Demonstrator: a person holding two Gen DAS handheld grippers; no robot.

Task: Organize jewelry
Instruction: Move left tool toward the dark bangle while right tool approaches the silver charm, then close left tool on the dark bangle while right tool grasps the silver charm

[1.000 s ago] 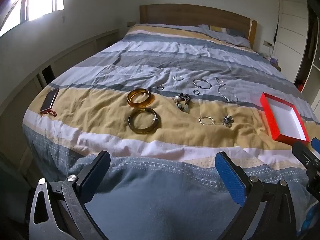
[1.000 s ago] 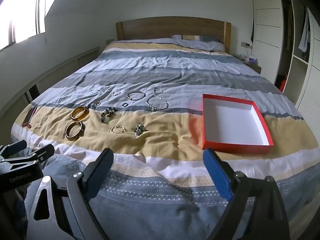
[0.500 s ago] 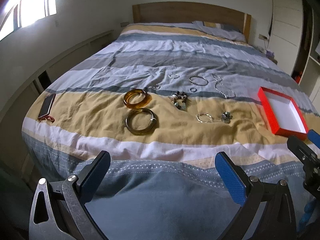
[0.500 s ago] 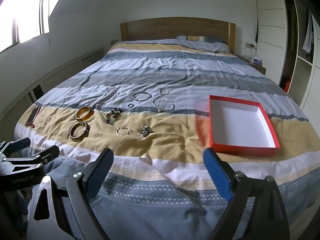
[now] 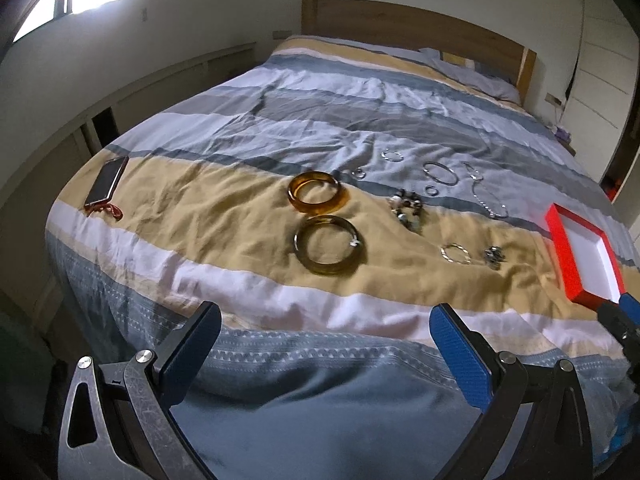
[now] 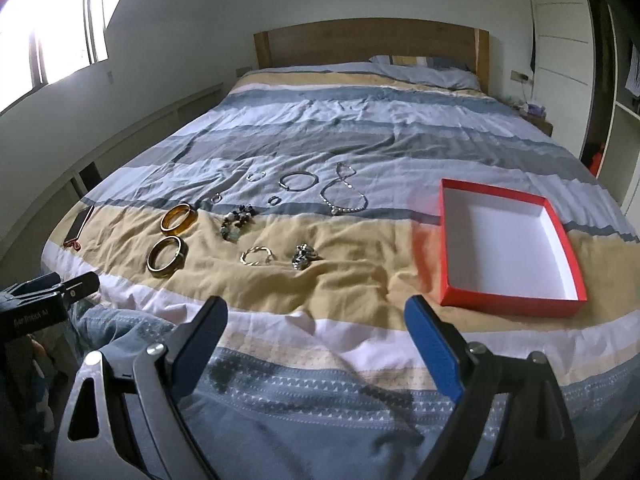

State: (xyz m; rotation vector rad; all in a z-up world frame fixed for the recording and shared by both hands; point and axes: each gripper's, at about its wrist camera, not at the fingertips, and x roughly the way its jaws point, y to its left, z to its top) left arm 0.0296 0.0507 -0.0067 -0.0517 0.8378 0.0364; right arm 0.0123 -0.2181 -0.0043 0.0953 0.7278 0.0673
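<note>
Jewelry lies spread on the striped bedspread: an amber bangle (image 5: pixel 317 197) (image 6: pixel 179 219), a dark olive bangle (image 5: pixel 329 249) (image 6: pixel 166 262), a beaded bracelet (image 5: pixel 407 209) (image 6: pixel 237 221), a thin gold bracelet (image 5: pixel 455 254) (image 6: pixel 257 256), a silver clump (image 5: pixel 494 256) (image 6: pixel 305 256), a silver bangle (image 6: pixel 298 181), a chain necklace (image 6: pixel 345 200) and small rings. An empty red box (image 6: pixel 504 245) (image 5: pixel 585 259) with a white inside sits at the right. My left gripper (image 5: pixel 326 342) and right gripper (image 6: pixel 316 330) are both open and empty, above the foot of the bed.
A phone (image 5: pixel 106 180) with a red strap lies at the bed's left edge. The wooden headboard (image 6: pixel 370 42) and pillows are at the far end. A low shelf runs along the left wall; wardrobes stand at the right.
Both grippers have moved closer to the bed, the left one turning leftward. Both stay open; nothing on the bed has moved.
</note>
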